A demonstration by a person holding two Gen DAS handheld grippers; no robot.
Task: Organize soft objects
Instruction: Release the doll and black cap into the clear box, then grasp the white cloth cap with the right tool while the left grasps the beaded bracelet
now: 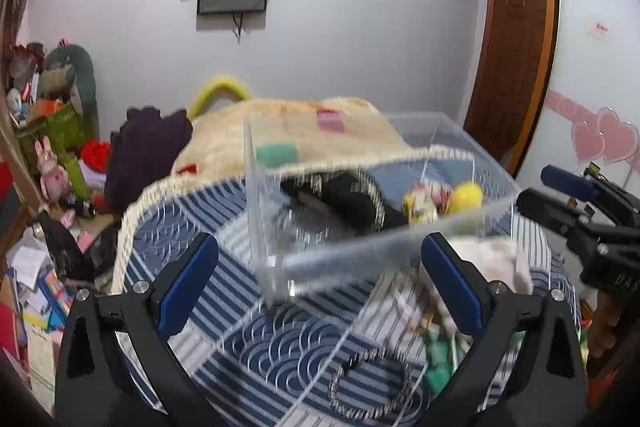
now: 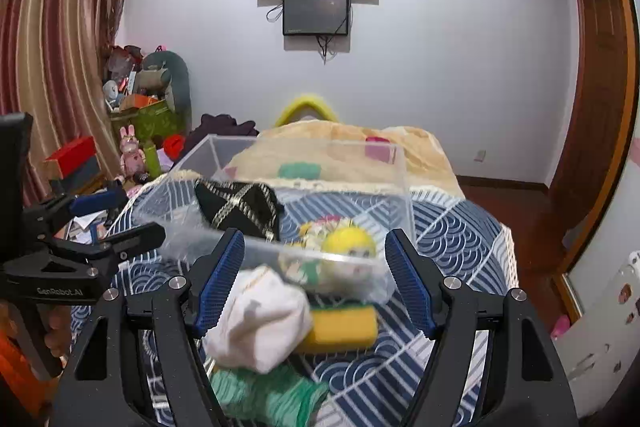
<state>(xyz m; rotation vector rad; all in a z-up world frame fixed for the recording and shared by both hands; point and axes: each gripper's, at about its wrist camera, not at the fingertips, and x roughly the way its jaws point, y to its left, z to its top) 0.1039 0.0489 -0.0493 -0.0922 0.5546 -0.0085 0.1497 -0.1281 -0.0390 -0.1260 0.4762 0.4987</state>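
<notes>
A clear plastic box (image 1: 360, 251) (image 2: 248, 247) stands on the blue patterned bed cover. It holds a black patterned cloth (image 1: 352, 203) (image 2: 240, 207) and a yellow-headed doll (image 1: 464, 197) (image 2: 348, 243). My left gripper (image 1: 320, 279) is open and empty in front of the box's near corner. My right gripper (image 2: 314, 279) is open and empty above a white cloth (image 2: 260, 319), a yellow sponge (image 2: 344, 331) and a green cloth (image 2: 272, 395) lying in front of the box. A black-and-white band (image 1: 372, 387) lies on the cover near my left gripper.
A cream blanket (image 1: 288, 131) (image 2: 352, 147) with a green sponge (image 1: 276, 153) and a pink sponge (image 1: 330, 121) covers the far bed. Cluttered toys and boxes (image 1: 52, 147) (image 2: 136, 131) stand at the left. A wooden door (image 1: 512, 59) is at the right.
</notes>
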